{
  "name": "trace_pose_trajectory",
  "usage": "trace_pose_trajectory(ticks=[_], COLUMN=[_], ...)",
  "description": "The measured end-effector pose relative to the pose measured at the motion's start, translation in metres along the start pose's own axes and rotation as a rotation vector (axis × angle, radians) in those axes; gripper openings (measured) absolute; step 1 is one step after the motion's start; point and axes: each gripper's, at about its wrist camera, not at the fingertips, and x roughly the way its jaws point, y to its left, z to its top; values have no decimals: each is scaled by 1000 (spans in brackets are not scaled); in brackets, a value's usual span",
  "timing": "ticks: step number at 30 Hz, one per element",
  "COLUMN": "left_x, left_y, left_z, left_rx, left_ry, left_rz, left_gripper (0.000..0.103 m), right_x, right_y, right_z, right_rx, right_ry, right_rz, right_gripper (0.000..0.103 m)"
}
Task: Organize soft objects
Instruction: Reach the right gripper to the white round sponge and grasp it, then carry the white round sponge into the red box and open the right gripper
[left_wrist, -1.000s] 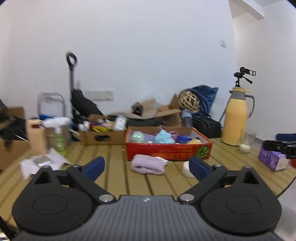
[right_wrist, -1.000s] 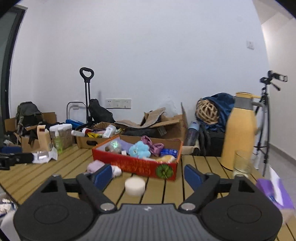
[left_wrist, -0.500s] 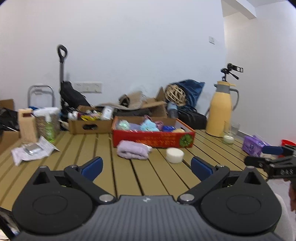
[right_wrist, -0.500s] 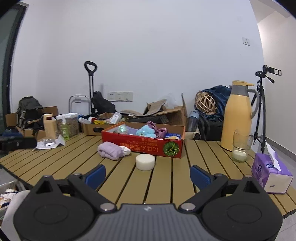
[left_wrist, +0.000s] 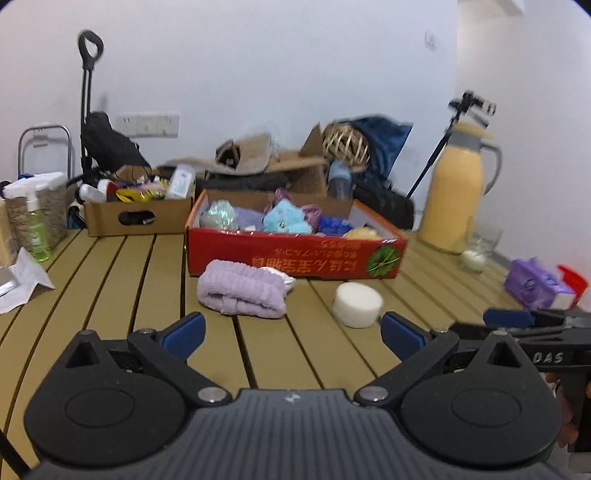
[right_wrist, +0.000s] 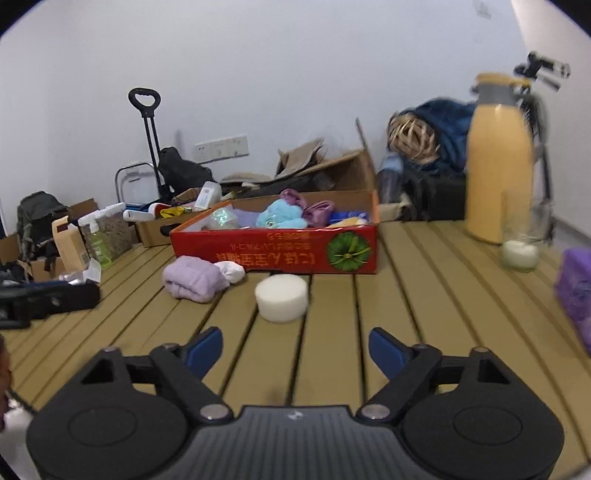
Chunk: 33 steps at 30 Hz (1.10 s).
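— Lavender towel (left_wrist: 242, 293), how does it look? And where?
— Soft, ribbed, rolled into a loose bundle on the slatted table (left_wrist: 122, 295), touching the front wall of the red box (left_wrist: 295, 254). A white foam puck (left_wrist: 357, 304) sits at its three o'clock, apart from it.
— What's in the box?
— A blue plush toy (left_wrist: 286, 220) among other soft pieces.
— The grippers?
— Left gripper (left_wrist: 291, 332): jaws spread, empty. Right gripper (right_wrist: 295, 349): jaws closing, nothing between them, the puck at its twelve o'clock.
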Motion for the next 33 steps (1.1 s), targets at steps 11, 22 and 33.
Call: trace_pose_trajectory(ticks=[11,22,33], left_x=[137,185,119], left_y=[-5,-5,-20], left_z=[29,15,27], left_rx=[-79,-216,-222], left_ry=[217,287,204], left_rz=[-215,-341,-355], left_gripper=[48,31,28], right_x=[113,154,102], right_y=[-21,-39,-19], right_z=[44,27,37], right_rx=[61,203,130], right_ry=[60,114,46], right_rz=[82,145,138], right_gripper=[43,23,20])
